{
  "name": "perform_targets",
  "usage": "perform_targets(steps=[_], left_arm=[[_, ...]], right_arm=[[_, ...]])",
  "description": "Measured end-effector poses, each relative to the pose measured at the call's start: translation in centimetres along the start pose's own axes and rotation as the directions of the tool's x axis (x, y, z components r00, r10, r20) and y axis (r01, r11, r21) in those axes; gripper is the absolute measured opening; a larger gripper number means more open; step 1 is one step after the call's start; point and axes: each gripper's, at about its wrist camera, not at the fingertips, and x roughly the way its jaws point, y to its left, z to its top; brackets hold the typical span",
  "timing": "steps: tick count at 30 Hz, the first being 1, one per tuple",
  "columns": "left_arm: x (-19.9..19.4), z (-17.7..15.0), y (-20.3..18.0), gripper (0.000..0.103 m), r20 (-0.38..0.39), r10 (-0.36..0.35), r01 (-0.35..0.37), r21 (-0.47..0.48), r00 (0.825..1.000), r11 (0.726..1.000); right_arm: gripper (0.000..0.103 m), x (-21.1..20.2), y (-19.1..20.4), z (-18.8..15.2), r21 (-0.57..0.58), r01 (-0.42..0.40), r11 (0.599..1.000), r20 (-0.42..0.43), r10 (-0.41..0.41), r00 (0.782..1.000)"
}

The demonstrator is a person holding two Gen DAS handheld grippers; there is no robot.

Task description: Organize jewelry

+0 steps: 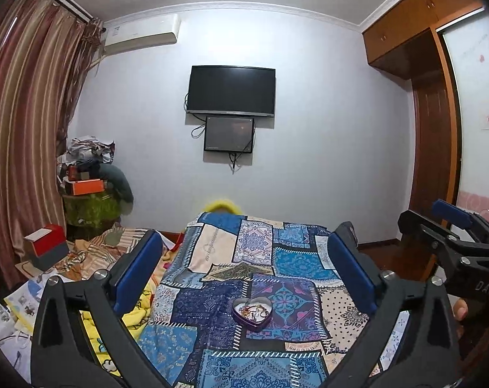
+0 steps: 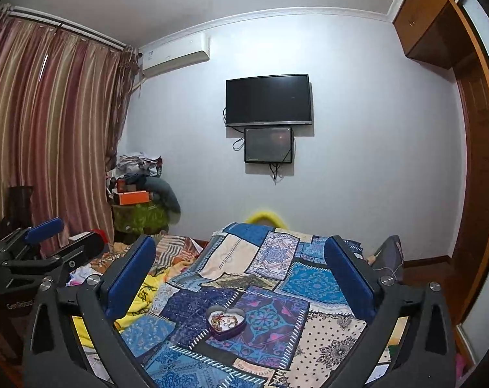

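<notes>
Jewelry: tangled gold-toned pieces inside a purple heart-shaped tin, lidless, set on the blue patchwork cloth.
Left gripper: blue fingers spread wide, released, holding nothing; tin at 6 o'clock between them, not touched.
Right gripper: likewise spread and released; tin at 6 o'clock.
Wall television: 12 o'clock.

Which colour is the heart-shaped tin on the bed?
Purple heart-shaped tin, pale inside; the left wrist view shows it best.
</notes>
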Motion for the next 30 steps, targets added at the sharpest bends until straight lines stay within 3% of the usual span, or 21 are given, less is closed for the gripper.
perform_targets(steps=[30], left_arm=[[0.4,-0.9,-0.3,0.102,-0.044,0.006,-0.006,-0.002,0.999,1.000]], right_arm=[[0.103,-0.7,-0.7,-1.0,0.030,0.010,0.999,-0.047,-0.009,0.999]])
